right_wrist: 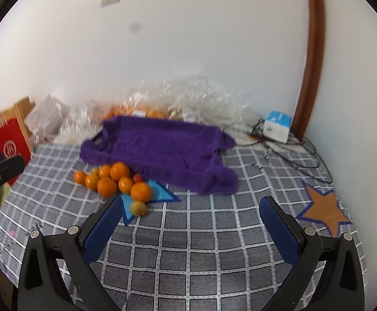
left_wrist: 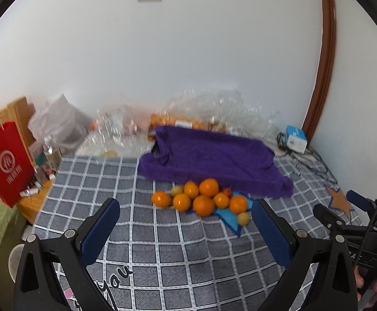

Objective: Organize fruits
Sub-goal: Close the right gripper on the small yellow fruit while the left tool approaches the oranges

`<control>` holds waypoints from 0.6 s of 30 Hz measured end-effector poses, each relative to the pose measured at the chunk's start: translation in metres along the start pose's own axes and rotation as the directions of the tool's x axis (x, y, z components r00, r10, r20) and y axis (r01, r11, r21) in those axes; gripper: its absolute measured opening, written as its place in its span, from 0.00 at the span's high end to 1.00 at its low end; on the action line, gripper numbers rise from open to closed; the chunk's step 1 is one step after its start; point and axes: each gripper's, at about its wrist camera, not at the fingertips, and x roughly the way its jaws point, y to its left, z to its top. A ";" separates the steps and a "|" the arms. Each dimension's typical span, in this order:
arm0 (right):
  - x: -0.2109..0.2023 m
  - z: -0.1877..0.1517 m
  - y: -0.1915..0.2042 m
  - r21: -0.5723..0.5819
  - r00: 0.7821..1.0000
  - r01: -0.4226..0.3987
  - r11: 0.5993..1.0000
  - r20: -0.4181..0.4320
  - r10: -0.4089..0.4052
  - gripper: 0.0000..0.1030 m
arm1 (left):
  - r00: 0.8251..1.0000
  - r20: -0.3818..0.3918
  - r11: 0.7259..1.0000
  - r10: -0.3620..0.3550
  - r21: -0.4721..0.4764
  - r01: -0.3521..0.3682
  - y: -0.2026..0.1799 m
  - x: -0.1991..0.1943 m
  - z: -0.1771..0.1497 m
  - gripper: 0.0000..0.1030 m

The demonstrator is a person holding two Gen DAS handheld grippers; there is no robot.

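Several oranges [left_wrist: 204, 197] [right_wrist: 115, 178] lie heaped on the checked grey bedspread [left_wrist: 162, 246], just in front of a purple cloth. A small yellow-green fruit [left_wrist: 244, 218] [right_wrist: 138, 207] rests on a blue star patch [left_wrist: 229, 213] [right_wrist: 159, 194]; another pale one [left_wrist: 176, 190] sits at the heap's back. An orange star patch [right_wrist: 323, 211] [left_wrist: 341, 202] lies to the right. My left gripper [left_wrist: 185, 229] hangs open, short of the heap, holding nothing. My right gripper [right_wrist: 191, 226] is open and empty too, right of the fruit; it shows at the right edge of the left wrist view.
The purple cloth [left_wrist: 214, 160] [right_wrist: 162, 150] spreads behind the fruit. Crinkled clear plastic bags [left_wrist: 214, 111] with more oranges line the wall. A red paper bag [left_wrist: 5, 163] stands off the bed's left edge. A blue-white box [right_wrist: 277, 125] and cables sit at the back right.
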 end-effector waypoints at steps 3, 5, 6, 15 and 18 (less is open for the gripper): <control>0.026 -0.009 0.012 -0.030 0.999 -0.028 0.999 -0.031 0.027 0.01 | 0.999 -0.044 1.000 -0.002 -0.008 0.001 0.011 0.021 -0.008 0.03; 0.039 -0.013 0.016 -0.043 0.999 -0.028 0.999 -0.047 0.026 0.02 | 0.997 -0.072 1.000 0.004 -0.011 -0.005 0.017 0.036 -0.012 0.04; 0.045 -0.016 0.018 -0.049 0.998 -0.025 0.998 -0.056 0.022 0.03 | 0.996 -0.085 1.000 0.008 -0.008 -0.008 0.021 0.044 -0.014 0.04; 0.102 -0.023 0.021 -0.036 0.975 -0.087 0.996 -0.207 0.078 0.21 | 0.975 -0.219 0.997 0.048 -0.043 -0.059 0.062 0.099 -0.026 0.15; 0.111 -0.020 0.022 -0.041 0.973 -0.097 0.994 -0.213 0.087 0.24 | 0.974 -0.217 0.996 0.063 -0.047 -0.075 0.072 0.108 -0.027 0.16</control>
